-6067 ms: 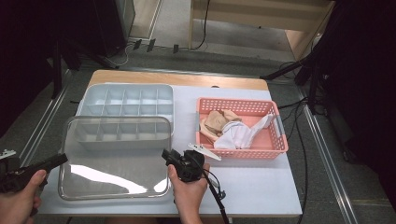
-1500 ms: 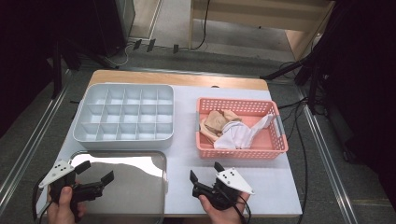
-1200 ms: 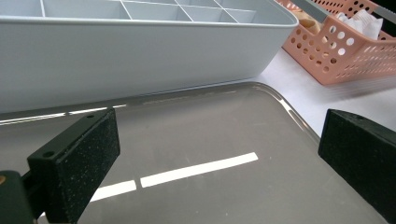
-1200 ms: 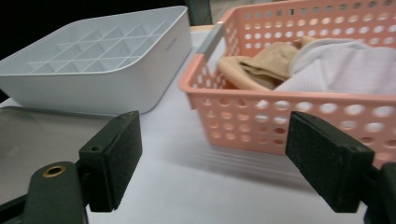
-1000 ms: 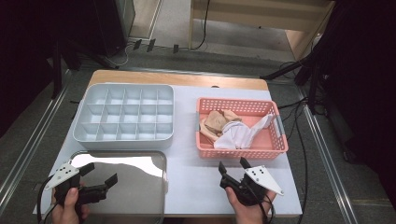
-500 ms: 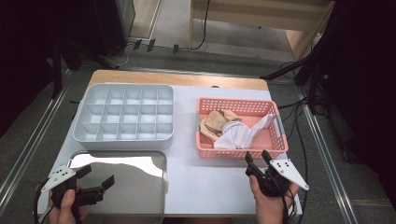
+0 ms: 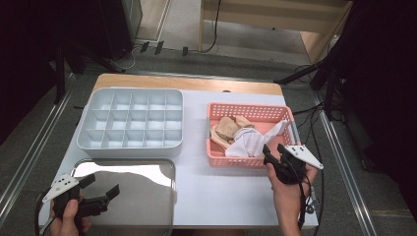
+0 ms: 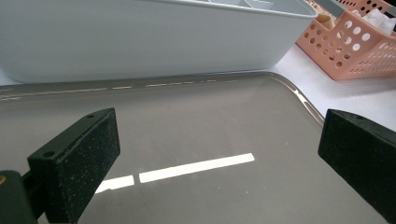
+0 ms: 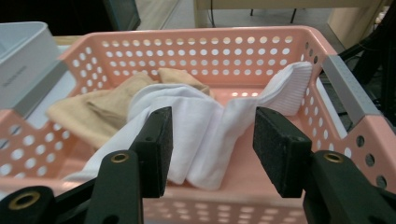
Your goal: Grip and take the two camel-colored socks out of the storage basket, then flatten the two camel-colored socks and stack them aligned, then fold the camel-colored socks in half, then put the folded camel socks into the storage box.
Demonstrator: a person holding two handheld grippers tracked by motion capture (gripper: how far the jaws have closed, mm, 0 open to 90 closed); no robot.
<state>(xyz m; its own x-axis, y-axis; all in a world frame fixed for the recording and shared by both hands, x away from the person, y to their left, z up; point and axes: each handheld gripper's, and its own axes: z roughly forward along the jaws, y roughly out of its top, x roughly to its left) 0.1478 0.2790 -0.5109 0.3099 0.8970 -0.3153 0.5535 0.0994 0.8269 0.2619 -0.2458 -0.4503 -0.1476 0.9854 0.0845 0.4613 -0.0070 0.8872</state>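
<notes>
Compartment tray point(image 7: 132, 119), pale grey-blue, grid of open cells, left half of the worktop point(image 7: 221, 196). Steel tray point(image 7: 142, 191), shallow and reflective, just beside it on the near side. Beige cloth point(image 7: 227, 127), crumpled. Worktop white-topped, wooden strip along the far edge.

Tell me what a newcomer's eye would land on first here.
The pink perforated plastic basket at the table's right, holding a white ribbed sock and tan cloth, with the right gripper open at its near rim. Next, the shiny metal tray at front left under the open left gripper, behind it the pale grey compartment organiser.
</notes>
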